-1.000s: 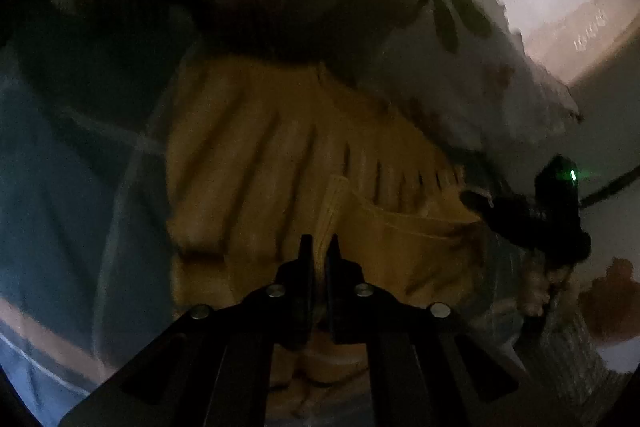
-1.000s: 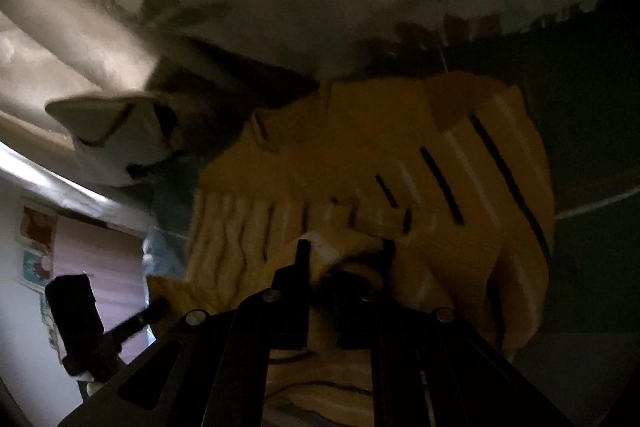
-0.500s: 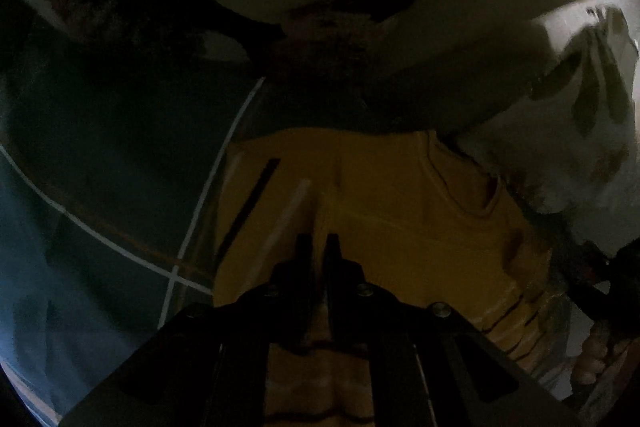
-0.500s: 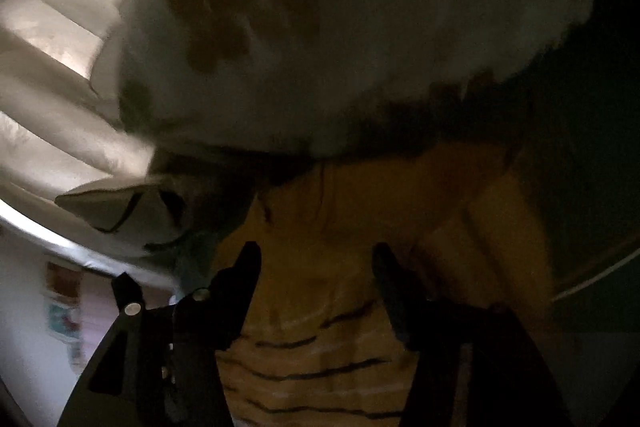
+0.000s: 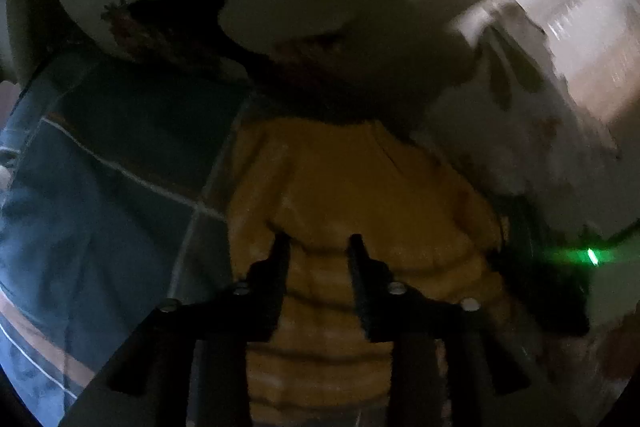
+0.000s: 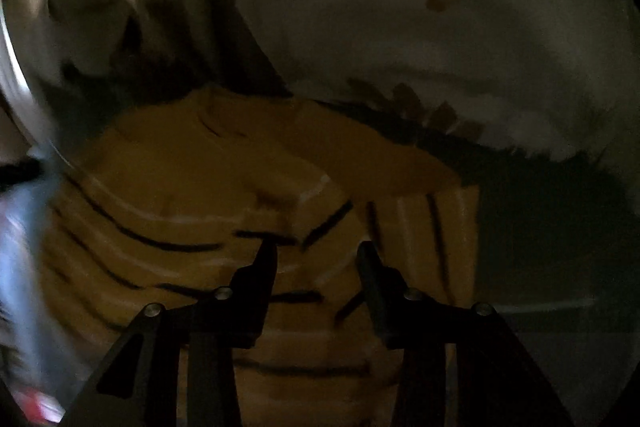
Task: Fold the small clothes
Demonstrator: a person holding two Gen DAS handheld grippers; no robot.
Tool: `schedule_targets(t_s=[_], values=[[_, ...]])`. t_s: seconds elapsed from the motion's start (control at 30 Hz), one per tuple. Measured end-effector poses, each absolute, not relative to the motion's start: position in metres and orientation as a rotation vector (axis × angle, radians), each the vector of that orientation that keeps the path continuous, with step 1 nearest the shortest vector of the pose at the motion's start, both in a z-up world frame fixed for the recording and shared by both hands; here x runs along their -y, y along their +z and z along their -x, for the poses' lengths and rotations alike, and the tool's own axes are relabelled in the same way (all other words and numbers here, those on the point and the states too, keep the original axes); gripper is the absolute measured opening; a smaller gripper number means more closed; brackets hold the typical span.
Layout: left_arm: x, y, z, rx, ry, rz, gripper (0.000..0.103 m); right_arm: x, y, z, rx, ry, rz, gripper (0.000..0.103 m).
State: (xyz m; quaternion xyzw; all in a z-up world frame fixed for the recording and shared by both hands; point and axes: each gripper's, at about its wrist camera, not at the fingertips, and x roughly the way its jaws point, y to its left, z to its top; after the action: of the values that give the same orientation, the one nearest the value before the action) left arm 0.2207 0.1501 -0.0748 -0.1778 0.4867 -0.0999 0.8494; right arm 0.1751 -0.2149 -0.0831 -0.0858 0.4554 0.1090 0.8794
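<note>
- The left tool [image 5: 318, 241] has its two dark fingers spread apart, gripping nothing, poised just above a yellow striped garment [image 5: 352, 187].
- The right tool [image 6: 316, 247] is likewise spread and empty, over the same garment [image 6: 192, 187], where thin black and pale stripes run in differing directions, suggesting layers already folded over.
- The garment lies on a dark blue bedcover with pale lines [image 5: 112, 187]. A white cloth with brown flower prints [image 6: 420, 39] sits just beyond it, touching or overlapping its far edge.
- The scene is very dim and partly blurred, so edges are hard to make out.
- Risk: with both tools released, the soft layers may spring open or slide out of line.
- Risk: a closing tool could pinch the bedcover or the flowered cloth along with the garment, dragging it crooked.
- Risk: in poor light, a tool may catch only one layer, undoing the fold.
</note>
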Motion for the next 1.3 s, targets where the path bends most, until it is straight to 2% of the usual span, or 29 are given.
schedule_targets(t_s=[0.1, 0.2, 0.3, 0.43, 0.53, 0.8, 0.93, 1.03, 1.07, 1.1, 1.17, 1.3], values=[[-0.136, -0.107, -0.218, -1.091, -0.16, 0.296, 0.034, 0.209, -0.099, -0.191, -0.96, 0.149, 0.316, 0.041], [-0.143, -0.136, -0.225, -1.146, -0.108, 0.302, 0.034, 0.228, -0.106, -0.219, -0.995, 0.092, 0.258, 0.04], [-0.146, -0.139, -0.229, -1.136, -0.098, 0.318, 0.034, 0.269, -0.105, -0.251, -1.079, 0.07, -0.057, 0.041], [-0.152, -0.139, -0.236, -1.146, -0.109, 0.376, 0.034, 0.324, -0.101, -0.256, -1.085, 0.022, -0.386, 0.041], [-0.166, -0.129, -0.229, -1.125, -0.116, 0.436, 0.034, 0.352, -0.088, -0.236, -1.059, 0.026, -0.449, 0.043], [-0.2, -0.105, -0.174, -1.073, -0.075, 0.543, 0.034, 0.375, -0.081, -0.121, -1.054, 0.151, -0.461, 0.061], [-0.205, -0.113, -0.144, -1.088, -0.061, 0.597, 0.035, 0.37, -0.1, -0.073, -1.086, 0.219, -0.469, 0.061], [-0.202, -0.122, -0.132, -1.111, -0.036, 0.624, 0.035, 0.343, -0.118, -0.07, -1.094, 0.247, -0.463, 0.061], [-0.2, -0.123, -0.129, -1.112, -0.032, 0.63, 0.035, 0.338, -0.123, -0.071, -1.092, 0.251, -0.451, 0.054], [-0.198, -0.123, -0.125, -1.108, -0.026, 0.631, 0.035, 0.332, -0.133, -0.076, -1.105, 0.257, -0.45, 0.018], [-0.197, -0.115, -0.121, -1.101, -0.012, 0.624, 0.035, 0.337, -0.139, -0.08, -1.138, 0.289, -0.547, 0.014], [-0.198, -0.091, -0.106, -1.045, 0.002, 0.609, 0.035, 0.375, -0.121, -0.071, -1.062, 0.263, -0.681, 0.008]])
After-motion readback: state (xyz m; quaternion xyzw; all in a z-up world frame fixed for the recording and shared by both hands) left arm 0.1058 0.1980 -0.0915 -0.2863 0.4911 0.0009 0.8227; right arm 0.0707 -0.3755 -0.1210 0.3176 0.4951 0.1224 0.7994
